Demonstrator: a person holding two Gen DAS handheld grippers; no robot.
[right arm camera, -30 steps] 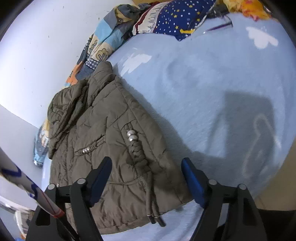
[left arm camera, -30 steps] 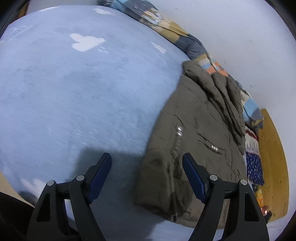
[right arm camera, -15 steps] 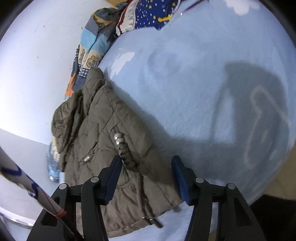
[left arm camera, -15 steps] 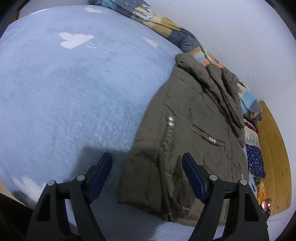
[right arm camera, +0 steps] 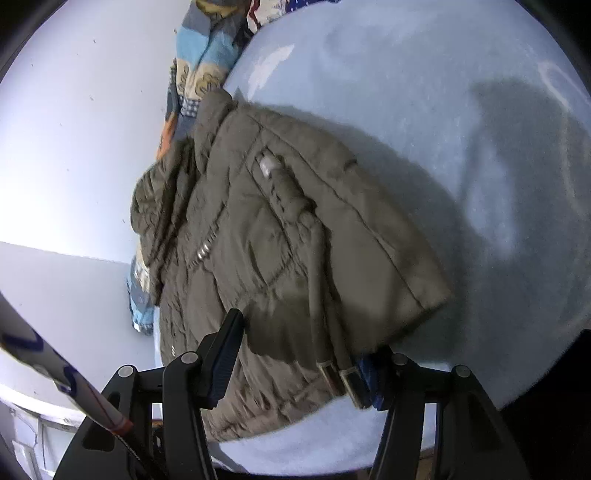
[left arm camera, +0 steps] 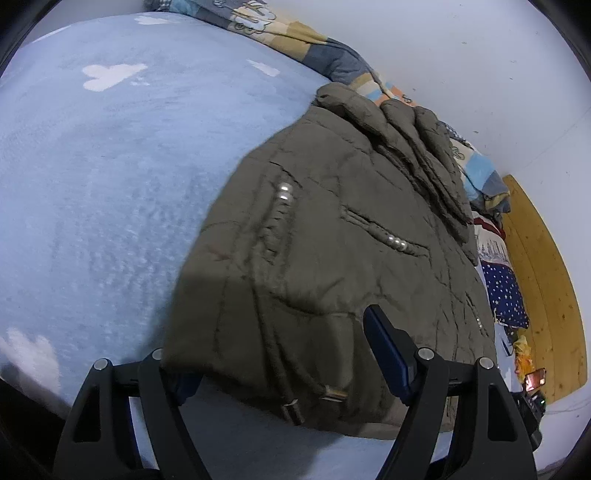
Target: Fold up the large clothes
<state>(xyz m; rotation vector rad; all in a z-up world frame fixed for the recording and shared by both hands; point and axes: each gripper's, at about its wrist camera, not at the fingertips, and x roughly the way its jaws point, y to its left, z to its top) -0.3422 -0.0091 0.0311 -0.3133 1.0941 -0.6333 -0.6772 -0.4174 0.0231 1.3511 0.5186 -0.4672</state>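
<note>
Olive padded jacket (left arm camera: 332, 229) flat on pale blue bed cover (left arm camera: 110, 166), hood toward wall and patterned quilt (left arm camera: 295, 33), hem nearest both tongs; long axis running away from them

Left gripper (left arm camera: 280, 350): jaws apart, straddling hem corner, one finger under the fabric edge, other above; no squeeze visible

Right gripper (right arm camera: 303, 354): jaws just been closing, hem and drawcord ends (right arm camera: 340, 380) between them; not yet seen pressing, so counted as apart

Both about equally near hem; next move judged a pinch on both corners, lift toward hood

No containers in view
</note>
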